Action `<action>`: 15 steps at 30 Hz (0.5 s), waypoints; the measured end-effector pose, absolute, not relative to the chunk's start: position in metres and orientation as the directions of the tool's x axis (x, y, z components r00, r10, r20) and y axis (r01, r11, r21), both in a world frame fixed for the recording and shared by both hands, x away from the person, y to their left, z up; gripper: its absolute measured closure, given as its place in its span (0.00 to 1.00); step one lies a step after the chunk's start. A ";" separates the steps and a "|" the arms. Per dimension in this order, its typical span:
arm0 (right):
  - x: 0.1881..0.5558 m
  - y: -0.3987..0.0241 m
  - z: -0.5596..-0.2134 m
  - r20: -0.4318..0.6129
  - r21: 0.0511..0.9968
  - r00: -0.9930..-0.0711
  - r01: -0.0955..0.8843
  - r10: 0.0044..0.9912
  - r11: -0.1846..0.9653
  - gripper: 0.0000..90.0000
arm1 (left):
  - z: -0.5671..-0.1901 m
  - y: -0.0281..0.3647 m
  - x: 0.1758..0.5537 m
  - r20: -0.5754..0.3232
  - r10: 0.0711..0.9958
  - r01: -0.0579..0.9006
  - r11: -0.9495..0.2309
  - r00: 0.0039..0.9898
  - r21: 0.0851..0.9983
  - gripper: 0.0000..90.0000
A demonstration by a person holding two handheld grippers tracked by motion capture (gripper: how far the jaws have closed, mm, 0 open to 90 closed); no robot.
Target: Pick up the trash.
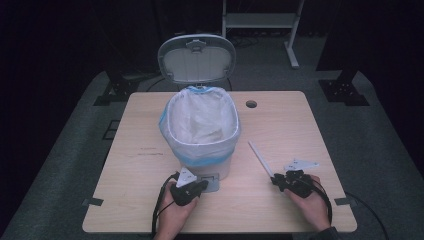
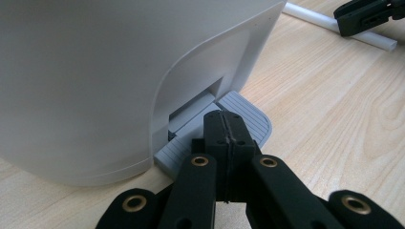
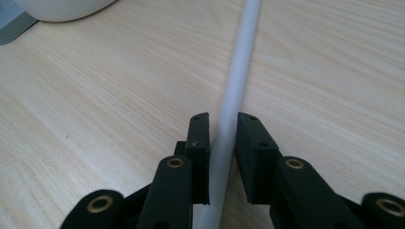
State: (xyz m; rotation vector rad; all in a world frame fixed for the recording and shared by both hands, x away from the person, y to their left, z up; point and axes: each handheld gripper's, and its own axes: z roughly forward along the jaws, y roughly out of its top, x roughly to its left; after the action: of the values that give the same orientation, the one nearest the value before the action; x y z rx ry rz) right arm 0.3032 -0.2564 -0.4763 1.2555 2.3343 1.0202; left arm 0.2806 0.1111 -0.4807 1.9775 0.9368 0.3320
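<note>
In the left gripper view the white pedal bin (image 2: pixel 95 76) runs off the top and left edges, so its rim and lid are cut away, and the shut jaws of the left gripper (image 2: pixel 224 125) cover the middle of the grey pedal (image 2: pixel 248 114). In the right gripper view the white rod (image 3: pixel 234 90) leaves the frame at top and bottom, both ends unseen. From the high view, the bin's contents under the liner (image 1: pixel 200 120) are too blurred to tell.

Pedal bin (image 1: pixel 200 145) stood mid-table, lid (image 1: pixel 196 57) up, white liner with blue hem over rim. Grey ribbed pedal (image 2: pixel 239 121) faced the person. White rod (image 1: pixel 260 158) lay flat right of bin.
</note>
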 end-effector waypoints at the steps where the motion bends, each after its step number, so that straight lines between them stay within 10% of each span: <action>1: 0.303 -0.257 -0.476 0.067 0.708 -0.572 0.604 0.817 0.365 0.84 | -0.481 0.111 0.281 -0.124 0.725 0.485 -0.313 0.677 0.817 1.00; 15: 0.302 -0.268 -0.476 0.094 0.700 -0.570 0.621 0.816 0.354 0.87 | -0.481 0.111 0.281 -0.124 0.725 0.484 -0.313 0.677 0.817 1.00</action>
State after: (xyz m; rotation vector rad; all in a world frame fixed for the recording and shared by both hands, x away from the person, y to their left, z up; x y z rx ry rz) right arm 0.3024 -0.2685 -0.4755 1.2816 2.3481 1.0319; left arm 0.2805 0.1110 -0.4807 1.9779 0.9365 0.3331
